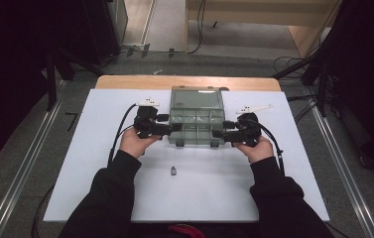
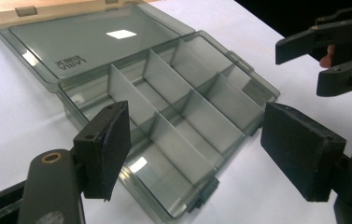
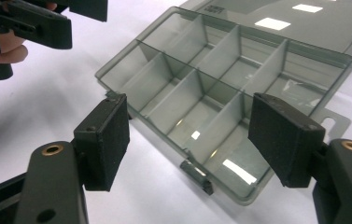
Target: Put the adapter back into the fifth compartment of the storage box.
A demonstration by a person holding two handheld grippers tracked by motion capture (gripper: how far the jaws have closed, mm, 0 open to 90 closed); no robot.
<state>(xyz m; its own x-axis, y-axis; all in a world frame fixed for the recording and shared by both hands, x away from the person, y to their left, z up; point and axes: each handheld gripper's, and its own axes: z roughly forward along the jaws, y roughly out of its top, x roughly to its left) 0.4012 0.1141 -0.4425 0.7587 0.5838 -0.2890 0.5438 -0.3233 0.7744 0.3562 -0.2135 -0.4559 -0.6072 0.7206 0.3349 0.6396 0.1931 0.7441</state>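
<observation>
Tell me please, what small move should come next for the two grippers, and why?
Probably swing the lid forward to close the clear compartment box. The lid lies flat open behind the tray, the compartments look empty, and both the left gripper and the right gripper are open at the box's two sides, holding nothing. The small dark object nearer the person could be the alternative target.

**Premises: staged recording bay, lab-type setting**

The site presents as a laboratory or test workspace, not a home. A white work surface (image 1: 194,193) sits on a wooden table (image 1: 125,82) over a plain grey floor (image 1: 80,99). Metal rails (image 1: 21,173) run along both sides. Loose cables (image 1: 293,62) trail at the far end. Black stands or drapes, hard to tell in the dim edges, flank the bay. Pale wooden panels (image 1: 274,12) stand beyond.
</observation>
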